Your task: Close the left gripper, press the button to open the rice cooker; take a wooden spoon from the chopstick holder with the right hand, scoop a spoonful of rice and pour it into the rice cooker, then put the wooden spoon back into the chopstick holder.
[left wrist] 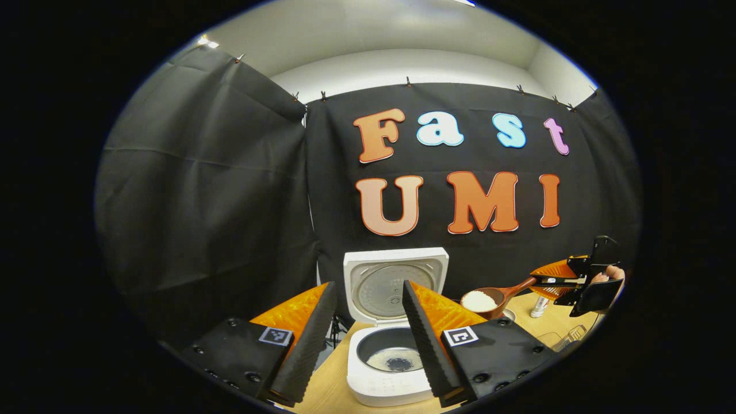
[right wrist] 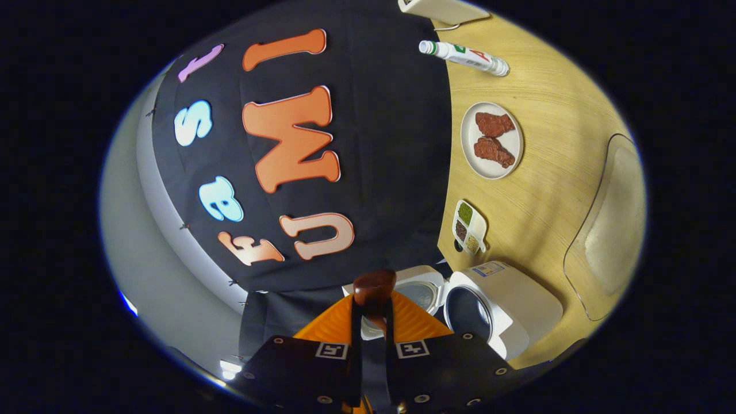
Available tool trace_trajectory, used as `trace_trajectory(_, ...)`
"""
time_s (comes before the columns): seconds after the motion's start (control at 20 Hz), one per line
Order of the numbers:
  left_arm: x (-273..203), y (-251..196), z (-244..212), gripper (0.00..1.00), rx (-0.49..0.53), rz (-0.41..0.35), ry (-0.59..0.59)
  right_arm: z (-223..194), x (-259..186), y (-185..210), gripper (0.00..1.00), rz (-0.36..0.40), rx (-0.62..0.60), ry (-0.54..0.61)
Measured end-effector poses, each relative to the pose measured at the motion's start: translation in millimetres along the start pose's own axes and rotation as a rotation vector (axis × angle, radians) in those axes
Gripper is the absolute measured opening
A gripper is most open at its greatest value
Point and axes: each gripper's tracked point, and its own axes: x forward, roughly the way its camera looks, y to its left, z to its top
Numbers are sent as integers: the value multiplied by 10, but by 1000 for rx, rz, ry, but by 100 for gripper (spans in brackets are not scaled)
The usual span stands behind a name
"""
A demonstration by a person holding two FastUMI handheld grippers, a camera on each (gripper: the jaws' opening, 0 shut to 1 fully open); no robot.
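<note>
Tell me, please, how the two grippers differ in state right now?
The left gripper is open and holds nothing, its fingers framing the open rice cooker. The right gripper is shut on the wooden spoon, which carries rice beside the cooker. Both are held above the table.

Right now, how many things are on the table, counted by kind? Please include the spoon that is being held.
Rice cooker: 1
Wooden spoon, with rice, held in the right gripper: 1
Plate with two reddish-brown food pieces: 1
Small three-part dish: 1
Tube lying flat: 1
Clear tray: 1
White item at the edge, cut off: 1
Total: 7
</note>
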Motion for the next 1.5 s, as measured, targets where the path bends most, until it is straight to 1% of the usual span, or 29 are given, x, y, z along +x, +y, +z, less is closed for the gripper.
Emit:
trace_trajectory(0.3, -63, 412, -212, 82, -14, 66, 42, -375, 591, -81, 16, -75, -217, 31)
trace_trajectory(0.35, -70, 466, -237, 84, -17, 75, 48, -426, 673, -104, 17, -91, -264, 32)
trace_trajectory(0.55, -107, 644, -327, 84, -20, 106, 62, -548, 931, -221, 16, -156, -491, 19)
trace_trajectory(0.8, -81, 759, -438, 83, -24, 119, 85, -767, 1117, -358, 16, -203, -737, 30)
trace_trajectory(1.0, -86, 812, -464, 84, -26, 127, 88, -907, 1180, -390, 16, -208, -932, 38)
trace_trajectory(1.1, -73, 814, -475, 84, -24, 128, 90, -926, 1198, -367, 17, -201, -1003, 34)
trace_trajectory(1.4, -62, 815, -493, 84, -20, 128, 93, -951, 1232, -303, 17, -183, -1137, 16)
trace_trajectory(1.5, -42, 796, -492, 84, -21, 127, 94, -989, 1230, -259, 16, -166, -1179, 19)
